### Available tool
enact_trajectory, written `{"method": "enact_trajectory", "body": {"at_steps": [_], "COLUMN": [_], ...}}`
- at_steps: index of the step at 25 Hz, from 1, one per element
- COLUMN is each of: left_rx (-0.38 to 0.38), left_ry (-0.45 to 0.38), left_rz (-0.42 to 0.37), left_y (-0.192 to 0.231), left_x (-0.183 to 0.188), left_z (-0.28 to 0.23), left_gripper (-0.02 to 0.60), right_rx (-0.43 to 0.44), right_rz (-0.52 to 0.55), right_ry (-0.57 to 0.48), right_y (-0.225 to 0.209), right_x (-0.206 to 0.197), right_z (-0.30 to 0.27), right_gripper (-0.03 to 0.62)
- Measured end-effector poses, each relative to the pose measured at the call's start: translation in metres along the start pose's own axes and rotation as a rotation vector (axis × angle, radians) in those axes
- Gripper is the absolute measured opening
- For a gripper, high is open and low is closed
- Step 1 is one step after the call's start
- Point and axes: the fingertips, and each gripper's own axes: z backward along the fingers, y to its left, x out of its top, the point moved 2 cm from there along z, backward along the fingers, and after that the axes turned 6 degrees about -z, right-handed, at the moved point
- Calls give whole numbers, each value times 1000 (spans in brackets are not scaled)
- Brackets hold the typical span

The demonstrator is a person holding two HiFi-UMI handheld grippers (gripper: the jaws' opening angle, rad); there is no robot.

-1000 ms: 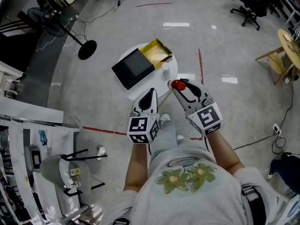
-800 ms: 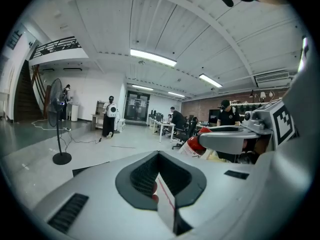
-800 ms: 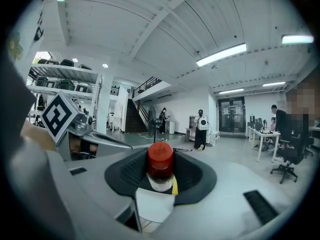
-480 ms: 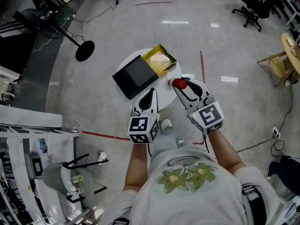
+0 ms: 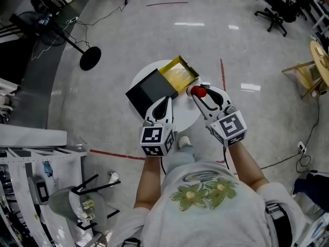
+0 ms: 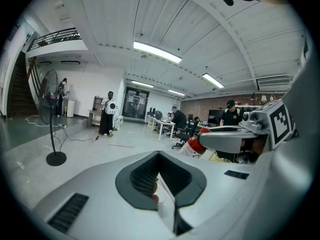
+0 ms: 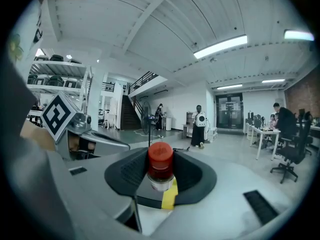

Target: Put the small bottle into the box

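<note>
A small bottle (image 5: 197,92) with a red cap (image 7: 160,158) sits upright between the jaws of my right gripper (image 5: 199,95), which is shut on it. It hangs over the right edge of the round white table (image 5: 191,118), just right of the open yellow-lined box (image 5: 178,73). The box's black lid (image 5: 148,92) lies beside it on the left. My left gripper (image 5: 164,103) is over the table's near part, by the lid's near corner; its jaws are shut with nothing clearly held. In the left gripper view the red-capped bottle (image 6: 199,142) shows at the right.
A fan's round black base (image 5: 90,58) stands on the floor at the far left. Office chairs (image 5: 272,6) and a wooden stool (image 5: 307,66) are at the right. Red tape lines (image 5: 222,72) mark the floor. A metal rack (image 5: 31,189) stands at the near left.
Both grippers have moved forward over the table toward the box. The bottle stays in the right gripper's jaws.
</note>
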Motion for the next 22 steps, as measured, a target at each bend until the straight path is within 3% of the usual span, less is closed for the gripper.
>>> {"method": "enact_trajectory", "body": {"at_steps": [9,22], "left_rx": [-23,-41], "left_ry": [-1,15], "left_rz": [-5,18], "left_y": [40,50], "left_x": [7,3], "left_z": [-29,-54], "left_gripper": [2,2], "right_rx": [-29,-29], "right_rz": [-6,7], "right_ry": [-5,-6], "right_y": [-12,-26], "right_x": [5,14], "right_z": [-43,-67], "right_gripper": [152,152]}}
